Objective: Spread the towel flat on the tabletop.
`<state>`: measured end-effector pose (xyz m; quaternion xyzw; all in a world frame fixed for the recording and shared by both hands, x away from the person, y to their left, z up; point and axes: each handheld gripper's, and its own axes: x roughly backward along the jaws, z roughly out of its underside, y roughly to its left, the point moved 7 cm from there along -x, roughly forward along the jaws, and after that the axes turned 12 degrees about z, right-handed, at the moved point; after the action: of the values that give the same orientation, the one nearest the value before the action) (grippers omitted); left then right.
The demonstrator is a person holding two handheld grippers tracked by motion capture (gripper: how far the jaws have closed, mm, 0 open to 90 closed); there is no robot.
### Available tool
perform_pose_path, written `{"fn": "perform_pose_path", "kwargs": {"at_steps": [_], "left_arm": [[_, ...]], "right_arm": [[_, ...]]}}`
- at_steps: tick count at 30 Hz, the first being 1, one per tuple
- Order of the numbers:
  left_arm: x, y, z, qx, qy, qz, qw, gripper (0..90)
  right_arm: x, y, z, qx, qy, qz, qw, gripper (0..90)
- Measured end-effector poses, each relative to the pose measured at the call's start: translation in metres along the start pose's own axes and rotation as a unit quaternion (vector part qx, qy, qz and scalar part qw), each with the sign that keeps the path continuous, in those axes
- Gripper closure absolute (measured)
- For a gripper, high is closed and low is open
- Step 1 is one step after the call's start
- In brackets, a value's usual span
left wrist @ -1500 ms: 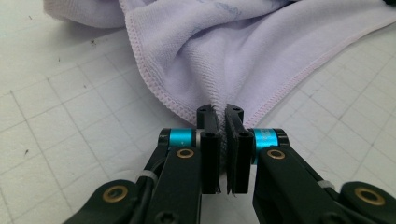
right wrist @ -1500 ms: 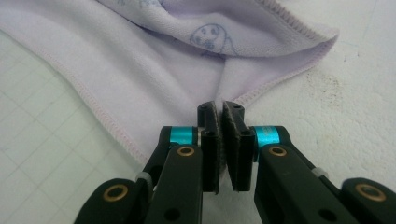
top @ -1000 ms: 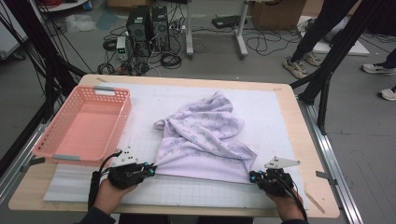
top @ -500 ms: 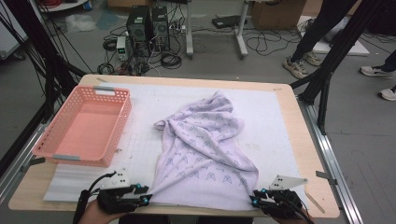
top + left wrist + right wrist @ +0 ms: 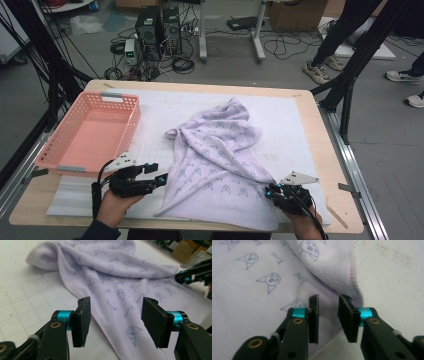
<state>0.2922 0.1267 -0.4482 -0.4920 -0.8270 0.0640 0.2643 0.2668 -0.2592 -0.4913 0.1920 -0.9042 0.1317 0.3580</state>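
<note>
A pale lilac towel (image 5: 215,150) with small printed figures lies rumpled on the white gridded mat (image 5: 150,115). Its near hem reaches the table's front edge. My left gripper (image 5: 156,173) is just left of the towel's left hem. In the left gripper view (image 5: 116,301) its jaws have just been opening and stand wide, with the hem (image 5: 100,322) on the mat below them, untouched. My right gripper (image 5: 270,190) is at the towel's near right corner. Its jaws (image 5: 328,298) have just been closing and stand a little apart over the towel (image 5: 262,277), pads not pressing it.
An empty pink plastic basket (image 5: 90,135) stands at the table's left, close beyond my left hand. Bare mat (image 5: 392,277) lies right of the towel. Computers and cables sit on the floor beyond the table. Black frame posts and people's legs are at far right.
The towel was pulled toward the near edge and now lies longer. My left gripper has let go of its corner and opened. Both hands dipped toward the front edge, then came forward again.
</note>
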Motion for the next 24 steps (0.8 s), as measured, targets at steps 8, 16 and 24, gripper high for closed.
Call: {"fn": "perform_pose_path", "kwargs": {"at_steps": [8,16,24], "left_arm": [[-0.048,0.004,0.018,-0.034,0.077,-0.040,0.9957,46.3],[-0.061,0.001,0.026,-0.091,0.108,-0.068,0.9876,53.0],[-0.049,-0.006,0.031,-0.095,0.132,-0.022,0.9864,87.4]], "right_arm": [[0.001,0.001,0.001,0.004,0.003,-0.009,1.0000,85.1],[-0.006,0.017,-0.007,0.045,-0.018,-0.028,0.9984,70.5],[0.003,0.016,0.001,0.022,0.006,-0.080,0.9965,88.8]]}}
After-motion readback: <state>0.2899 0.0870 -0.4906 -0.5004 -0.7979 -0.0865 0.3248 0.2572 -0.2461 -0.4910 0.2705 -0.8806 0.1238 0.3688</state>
